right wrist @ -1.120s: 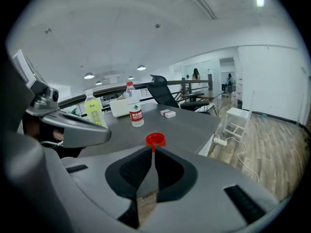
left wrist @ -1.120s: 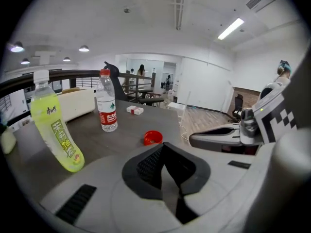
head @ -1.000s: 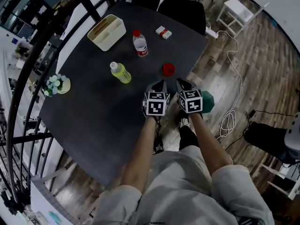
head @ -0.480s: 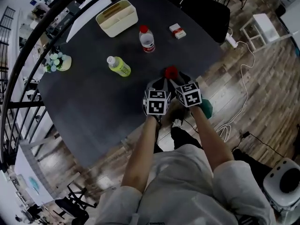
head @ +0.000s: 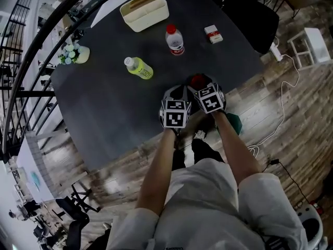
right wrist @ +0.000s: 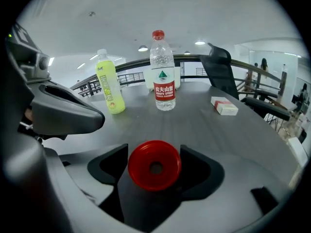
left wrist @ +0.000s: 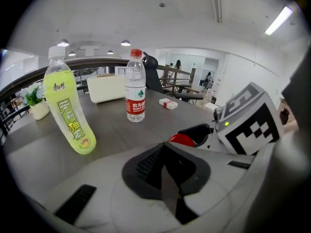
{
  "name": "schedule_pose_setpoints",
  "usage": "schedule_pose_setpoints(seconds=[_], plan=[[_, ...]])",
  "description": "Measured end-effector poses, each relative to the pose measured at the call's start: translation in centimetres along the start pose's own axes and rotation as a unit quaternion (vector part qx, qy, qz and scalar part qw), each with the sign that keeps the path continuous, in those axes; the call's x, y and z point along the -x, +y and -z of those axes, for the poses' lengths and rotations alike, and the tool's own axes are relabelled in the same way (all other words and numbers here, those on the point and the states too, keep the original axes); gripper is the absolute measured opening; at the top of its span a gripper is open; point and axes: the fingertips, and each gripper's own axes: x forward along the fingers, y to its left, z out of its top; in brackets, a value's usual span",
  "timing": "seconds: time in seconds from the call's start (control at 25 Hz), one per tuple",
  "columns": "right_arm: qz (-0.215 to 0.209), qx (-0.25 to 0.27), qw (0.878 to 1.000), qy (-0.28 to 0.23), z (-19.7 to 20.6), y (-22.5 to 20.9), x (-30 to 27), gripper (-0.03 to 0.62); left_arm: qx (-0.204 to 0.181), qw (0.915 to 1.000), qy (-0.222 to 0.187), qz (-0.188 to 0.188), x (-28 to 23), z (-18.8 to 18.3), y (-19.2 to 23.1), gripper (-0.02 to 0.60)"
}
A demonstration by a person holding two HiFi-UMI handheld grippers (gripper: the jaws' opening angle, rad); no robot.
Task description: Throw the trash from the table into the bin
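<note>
A small red round lid (right wrist: 154, 165) lies on the dark table (head: 114, 108) near its front edge. My right gripper (right wrist: 155, 166) is open around it; its jaws have just been opening, and the lid sits between them without being pressed. The lid (head: 197, 80) peeks out from under my right gripper (head: 200, 84) in the head view. Close beside it on the left, my left gripper (head: 175, 91) is shut and empty, as the left gripper view (left wrist: 166, 178) also shows. A yellow-green bottle (head: 139, 68) and a red-capped water bottle (head: 175, 39) stand further back. The green bin (head: 233, 123) sits on the floor below the table edge.
A red-and-white box (head: 213, 34), a cream organiser (head: 144, 3) and a small flower pot (head: 74, 53) are on the far part of the table. A black chair (head: 250, 12) stands behind it. A railing (head: 31, 72) runs along the left; cables (head: 283, 108) trail over the wooden floor.
Both grippers moved forward from the table's edge. The right one came down over the red lid and opened its jaws around it. The left one stayed shut.
</note>
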Motion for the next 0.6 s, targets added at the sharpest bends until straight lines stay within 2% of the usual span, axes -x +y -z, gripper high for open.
schedule_pose_setpoints(seconds=[0.08, 0.12, 0.32, 0.6], plan=[[0.000, 0.009, 1.000, 0.006, 0.1, 0.1, -0.4, 0.357, 0.001, 1.0000, 0.003, -0.001, -0.1, 0.1, -0.1, 0.029], [0.002, 0.009, 1.000, 0.005, 0.0, 0.1, -0.4, 0.329, 0.001, 1.0000, 0.003, 0.000, -0.1, 0.2, -0.1, 0.029], [0.022, -0.016, 0.999, -0.022, -0.5, -0.1, 0.7, 0.327, -0.009, 0.9998, 0.000, 0.016, 0.0, -0.2, -0.3, 0.029], [0.090, -0.068, 0.992, -0.052, 1.6, -2.0, 5.2, 0.325, -0.060, 0.9941, 0.004, 0.090, -0.5, -0.2, -4.4, 0.029]])
